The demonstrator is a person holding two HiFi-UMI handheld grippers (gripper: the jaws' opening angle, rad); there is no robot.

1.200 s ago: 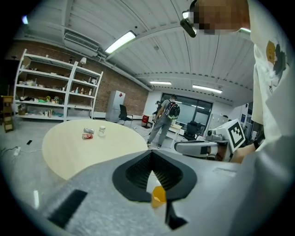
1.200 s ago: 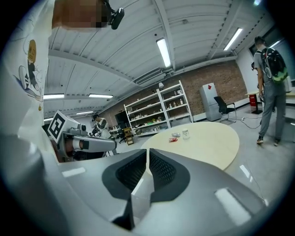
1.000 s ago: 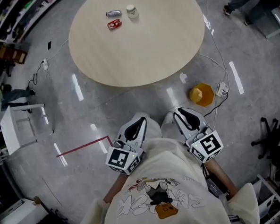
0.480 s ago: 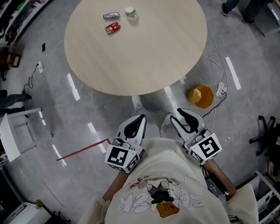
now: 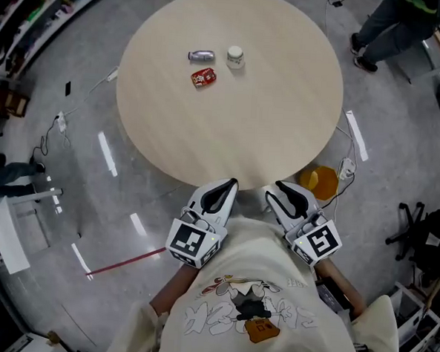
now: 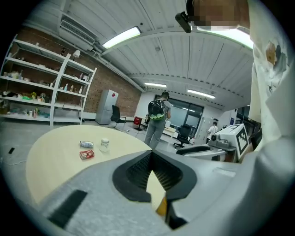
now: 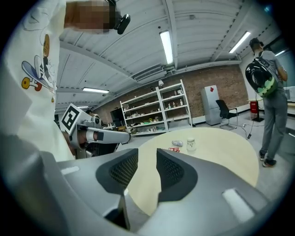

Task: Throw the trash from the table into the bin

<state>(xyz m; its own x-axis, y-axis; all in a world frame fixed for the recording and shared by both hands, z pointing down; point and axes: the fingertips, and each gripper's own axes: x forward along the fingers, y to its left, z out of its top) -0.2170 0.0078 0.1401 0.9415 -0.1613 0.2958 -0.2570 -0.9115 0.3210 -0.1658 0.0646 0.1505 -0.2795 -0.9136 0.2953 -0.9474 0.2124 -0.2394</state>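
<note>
Hovering side by side at the near rim of the round pale wooden bench, the left gripper and the right gripper both point across its top, held close in front of the person's cream printed sweatshirt; neither touches anything. In the left gripper view the black ridged fingers meet at their tips, closed on nothing; in the right gripper view the fingers stand a little apart, with a narrow gap through which only the bench top shows, and nothing is held.

Trash lies in a small cluster on the far left part of the bench, well apart from both grippers; a crushed silver can lies on its side, a small white lidded jar stands upright just to its right, and a flattened red packet lies just nearer than the can; the three sit close together, and whether any touch cannot be told.

On the grey floor by the right gripper, a yellow faceted bin stands partly hidden under the bench's rim, beside a white power strip and its cables; a strip of red tape crosses the floor at the left; a person with a backpack stands beyond the bench.
</note>
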